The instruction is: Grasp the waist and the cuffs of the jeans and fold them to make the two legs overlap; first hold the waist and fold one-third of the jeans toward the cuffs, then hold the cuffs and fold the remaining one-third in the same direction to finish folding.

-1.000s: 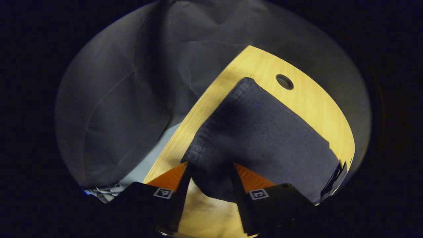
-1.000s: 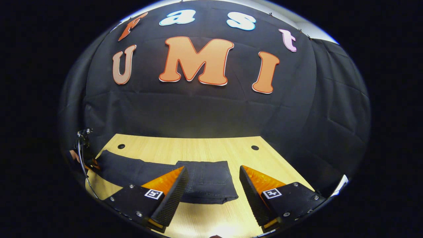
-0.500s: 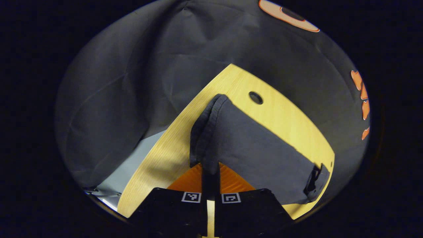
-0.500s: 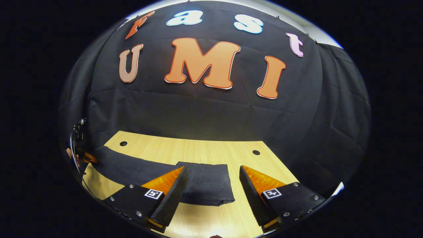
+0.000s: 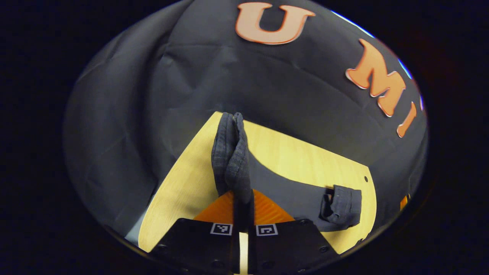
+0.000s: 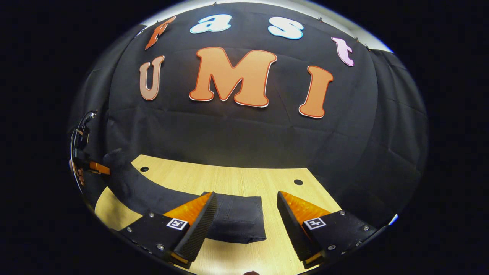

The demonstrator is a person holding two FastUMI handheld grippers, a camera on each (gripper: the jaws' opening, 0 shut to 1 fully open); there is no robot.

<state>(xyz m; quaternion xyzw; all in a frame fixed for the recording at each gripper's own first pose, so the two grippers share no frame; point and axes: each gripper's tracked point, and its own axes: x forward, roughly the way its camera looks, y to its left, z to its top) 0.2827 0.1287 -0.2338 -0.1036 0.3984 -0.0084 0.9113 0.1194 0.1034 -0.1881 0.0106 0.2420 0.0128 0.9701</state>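
The dark jeans (image 6: 153, 194) lie lengthwise on the wooden table (image 6: 229, 179), legs overlapped. Their waist third is folded over, and this thicker fold (image 6: 238, 219) lies just beyond my right gripper (image 6: 246, 225), which hovers open with nothing between its fingers. My left gripper (image 5: 243, 202) is shut on the cuffs (image 5: 230, 156), which stand bunched and raised off the table. From there the leg runs down to the folded waist (image 5: 342, 208). At the far left of the right gripper view, the left gripper (image 6: 93, 168) holds the lifted cuff end.
The table has round holes near its back corners (image 6: 144, 169) (image 6: 298, 182). Black cloth walls close in the table at the back and sides. Bare wood shows behind the jeans (image 5: 298, 156) and in front of the waist fold.
My left gripper went from open around the cuffs to shut on them and lifted them off the table. The right gripper stayed open above the waist fold.
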